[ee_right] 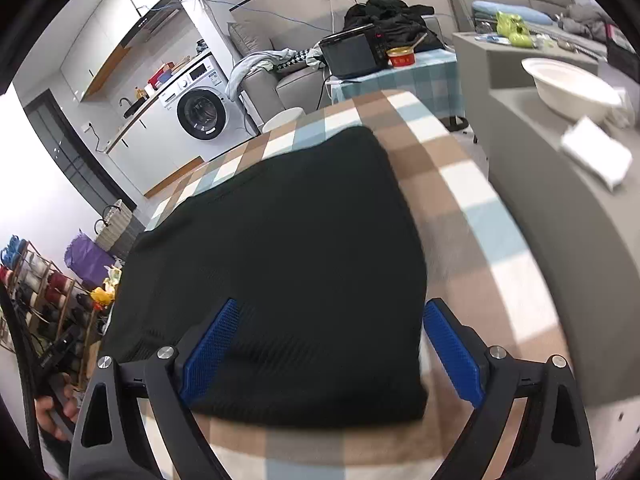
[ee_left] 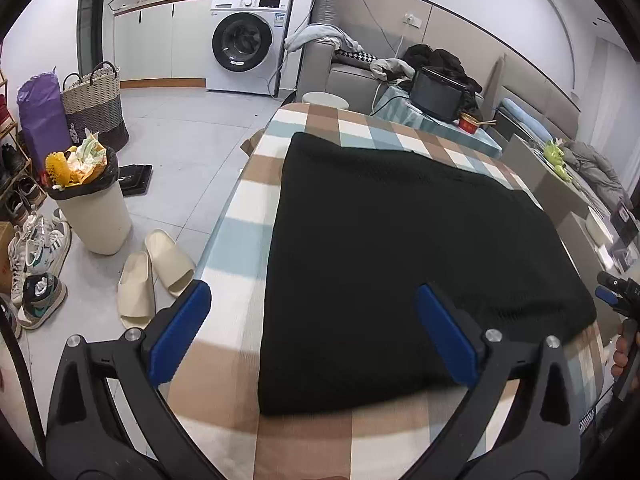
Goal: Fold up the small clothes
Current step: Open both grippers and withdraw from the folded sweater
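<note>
One folded black knit garment (ee_left: 400, 264) lies on one checked brown, blue and white tablecloth (ee_left: 248, 236). On the floor: two cream rubber slippers (ee_left: 154, 276), one overfilled beige waste bin (ee_left: 94, 216), one woven basket (ee_left: 96, 104). One white front-loading washing machine (ee_left: 248, 42).

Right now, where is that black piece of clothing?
The black garment lies folded flat on the checked tablecloth, filling the middle of both wrist views, just beyond the open left gripper and right gripper.

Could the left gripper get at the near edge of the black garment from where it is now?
Probably yes. The left gripper is open above the black garment, whose near edge lies flat on the checked cloth with nothing on or in front of it.
</note>
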